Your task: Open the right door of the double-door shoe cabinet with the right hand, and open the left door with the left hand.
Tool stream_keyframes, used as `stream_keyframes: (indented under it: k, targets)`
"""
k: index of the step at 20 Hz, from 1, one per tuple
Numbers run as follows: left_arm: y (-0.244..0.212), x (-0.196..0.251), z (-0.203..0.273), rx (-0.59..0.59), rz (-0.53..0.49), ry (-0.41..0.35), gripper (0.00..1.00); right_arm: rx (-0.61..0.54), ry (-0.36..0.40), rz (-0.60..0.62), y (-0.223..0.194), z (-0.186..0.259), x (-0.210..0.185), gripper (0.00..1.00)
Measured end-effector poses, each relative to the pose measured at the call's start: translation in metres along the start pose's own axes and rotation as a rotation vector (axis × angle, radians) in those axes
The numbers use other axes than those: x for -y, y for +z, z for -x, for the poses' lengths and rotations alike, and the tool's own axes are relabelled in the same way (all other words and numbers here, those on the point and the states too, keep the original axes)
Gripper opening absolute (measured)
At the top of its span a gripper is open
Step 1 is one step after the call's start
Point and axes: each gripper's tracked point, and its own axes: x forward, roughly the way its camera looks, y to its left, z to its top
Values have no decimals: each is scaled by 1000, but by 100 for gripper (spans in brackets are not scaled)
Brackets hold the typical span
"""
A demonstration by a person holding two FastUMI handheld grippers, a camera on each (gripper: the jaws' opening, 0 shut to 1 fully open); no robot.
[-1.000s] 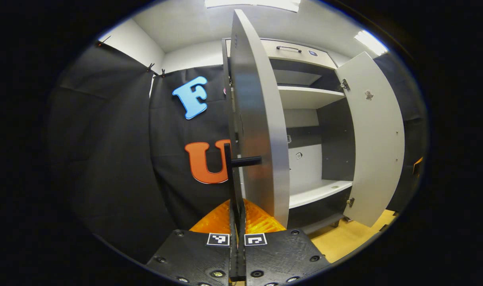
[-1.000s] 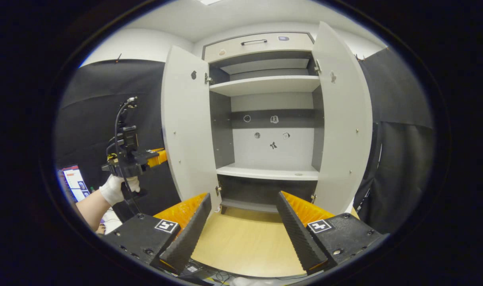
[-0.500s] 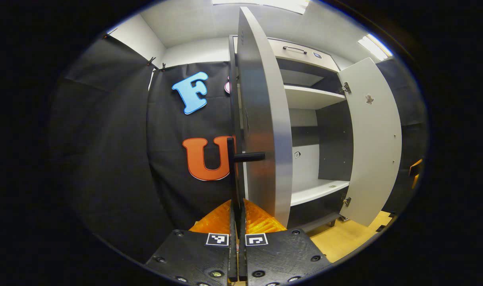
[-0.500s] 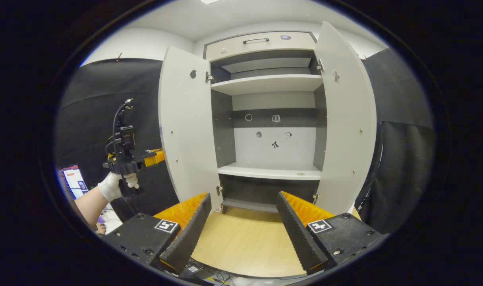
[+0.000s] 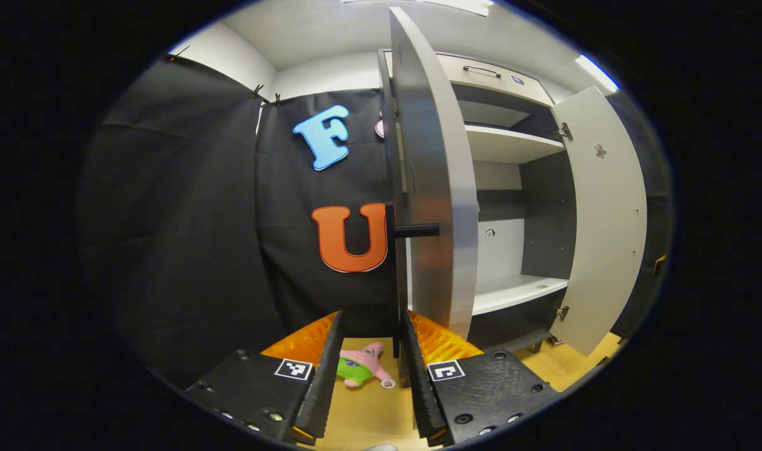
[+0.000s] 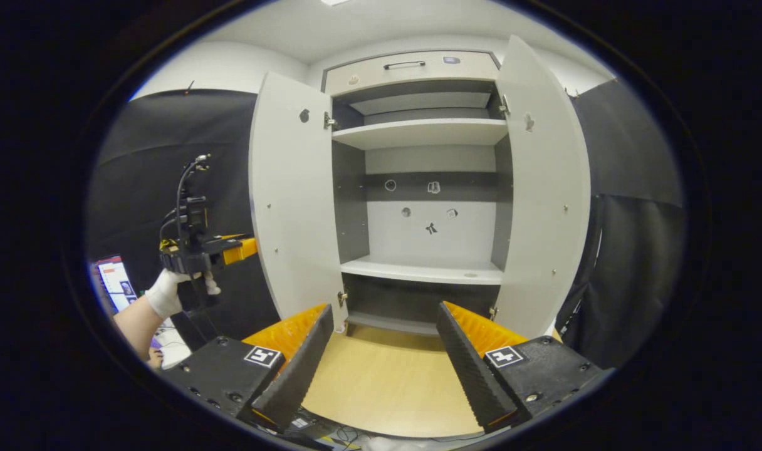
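A: Two doors are seen swung open on the shoe cabinet. In the right gripper view the left door and the right door are both turned outward, and the inside is laid bare.

B: What is held inside?

A: An upper shelf and a lower shelf are shown, both bare as far as can be told. A few small marks or stickers are seen on the back panel, too small to be made out. A drawer front with a dark handle is set above the opening.

B: And the tools?

A: The right gripper is held spread, well apart from the cabinet, with the wooden floor seen between its fingers. The left gripper is also parted in the left gripper view, with nothing pinched. The door handle is seen just beyond its fingers, sticking out from the left door, which is viewed nearly edge-on. Whether a finger touches the handle's lower end cannot be told.

B: Anything else on the floor?

A: A small pink and green plush toy is seen lying between the left gripper's fingers, farther off. In the right gripper view the left gripper is held by a gloved hand beside the left door; its fingertips are hidden behind the door's edge. A screen is cut off at the left edge.
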Motion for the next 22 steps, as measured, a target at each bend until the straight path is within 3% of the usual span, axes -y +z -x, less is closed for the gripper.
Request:
stream_keyframes:
  k: [1,3,4,5,8,13,18,22]
  targets:
    - [-4,-3,4,-3,-22,20,53,0,1,-4,2,0,0,100]
    - [-9,-7,19,-20,-26,43,71,8,-17,2,4,0,3,100]
    - [-9,-9,30,-27,-20,64,93,17,-32,9,5,0,8,100]
    - [-9,-14,38,-33,-15,91,96,31,-45,12,9,1,12,100]
    - [6,-19,65,-27,-17,151,96,58,-74,19,20,2,22,100]
    - [58,3,96,29,-21,178,96,95,-124,12,38,2,39,100]
    - [99,67,106,92,21,87,96,133,-186,3,54,11,61,100]
    - [95,114,105,93,36,29,96,143,-242,-9,59,19,77,100]
